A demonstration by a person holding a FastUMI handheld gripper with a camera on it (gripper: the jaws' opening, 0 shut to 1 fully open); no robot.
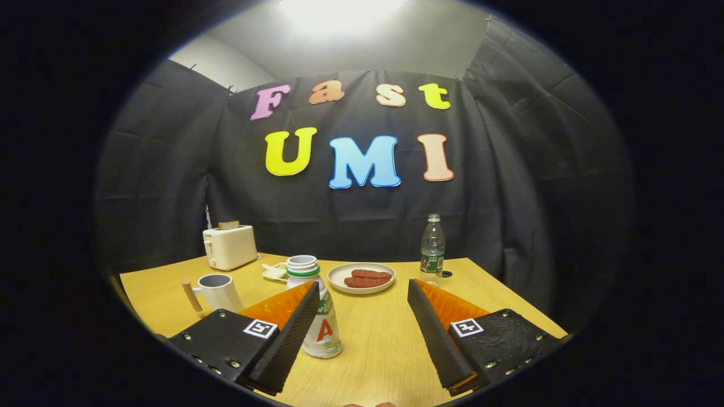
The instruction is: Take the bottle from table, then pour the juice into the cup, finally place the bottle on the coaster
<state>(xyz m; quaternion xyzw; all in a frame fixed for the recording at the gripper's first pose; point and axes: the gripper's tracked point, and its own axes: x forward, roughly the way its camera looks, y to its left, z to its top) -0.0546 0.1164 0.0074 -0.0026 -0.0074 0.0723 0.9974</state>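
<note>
A wooden table (384,339) spreads out under and ahead of the gripper (363,291), backed by the dark cloth wall of the booth. The gripper hangs low over the near part of the table with its two fingers spread wide apart, holding nothing.

Beyond the left finger (294,325), far back near the wall, stands a cream toaster (229,247) with a slice of bread (228,225) poking out of the top. The white juice bottle (317,308) stands upright on the table just inside the left finger, so close that the finger overlaps its lower left side; whether the two touch I cannot tell. Its wide mouth is open, with a green band just under the rim. The right finger (432,322) is well apart from it, with bare table between.

To the left of the left finger, a little beyond it, sits a white cup (218,291) with a wooden handle sticking out to its left. Ahead of the fingers, past the bottle, a white plate (362,278) carries two reddish sausages (367,278). Beyond the right finger, at the far side of the table, a clear water bottle (432,247) with a green label stands upright. A small dark round thing (447,274) lies on the table just beside its base. Behind the juice bottle, between it and the toaster, lies a small white dish (275,273) whose contents are too small to make out.
</note>
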